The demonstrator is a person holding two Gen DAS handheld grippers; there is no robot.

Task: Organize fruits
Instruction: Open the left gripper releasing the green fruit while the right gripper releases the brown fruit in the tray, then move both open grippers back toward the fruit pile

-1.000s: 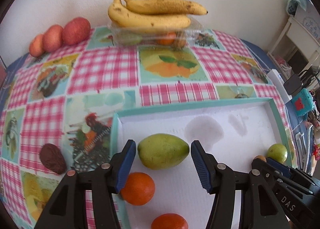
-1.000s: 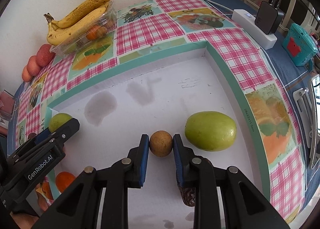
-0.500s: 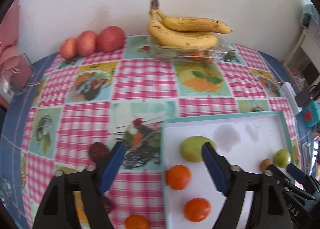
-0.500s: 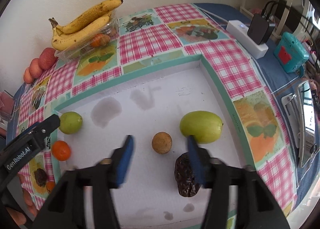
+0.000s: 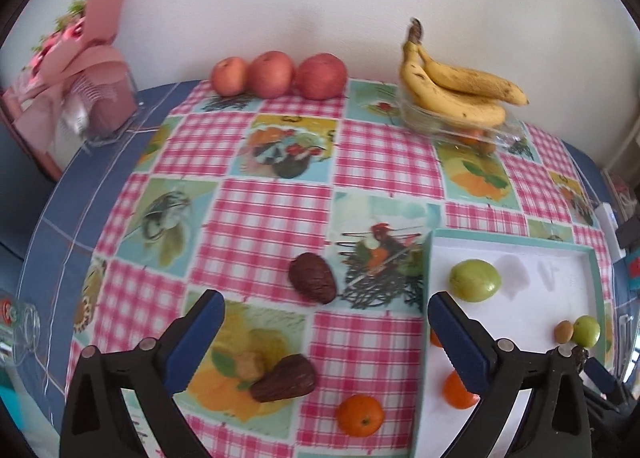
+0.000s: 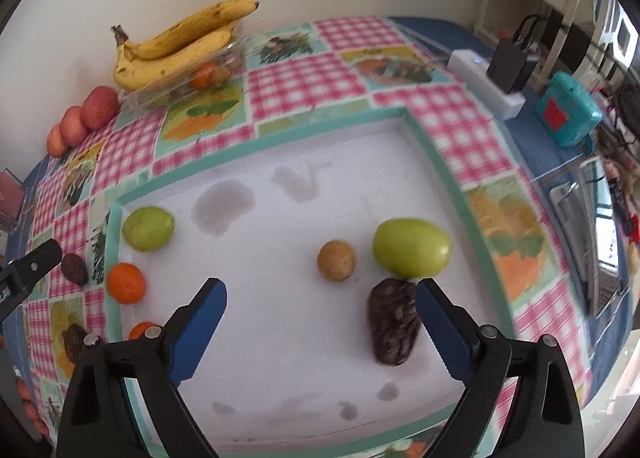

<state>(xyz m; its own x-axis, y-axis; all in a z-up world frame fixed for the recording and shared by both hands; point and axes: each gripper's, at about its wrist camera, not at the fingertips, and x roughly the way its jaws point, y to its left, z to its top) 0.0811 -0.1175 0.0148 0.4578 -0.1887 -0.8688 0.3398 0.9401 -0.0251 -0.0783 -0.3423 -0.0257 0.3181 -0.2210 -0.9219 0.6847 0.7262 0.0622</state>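
The left hand-held gripper [image 5: 324, 338] hangs over the checked pink-and-picture tablecloth on the surface [image 5: 260, 214], its blue-padded jaws spreading wide with nothing between them. A dark brown wrinkled oval fruit [image 5: 313, 277] lies just beyond the gap, and a second dark brown pointed fruit [image 5: 285, 379] lies close in, beside the left jaw. A small orange mandarin [image 5: 360, 415] rests on the cloth nearest of all. Far back by the wall three reddish apples [image 5: 279, 74] stand in a row, and two speckled yellow bananas [image 5: 456, 92] lie on a clear plastic box [image 5: 460, 130].

To the right sits the shallow white tray with a teal rim [image 6: 256, 138]. At its left end lie a round green fruit [image 6: 148, 228] and another orange mandarin [image 6: 126, 283]. The right hand-held gripper [image 6: 320, 298] is released over the tray, jaws also still parting and empty. A small round tan fruit [image 6: 336, 260] lies just past its gap, apart from both pads. A larger smooth green oval fruit [image 6: 412, 247] sits right of that, and a dark wrinkled elongated fruit [image 6: 392, 324] lies against the inner side of the right jaw.
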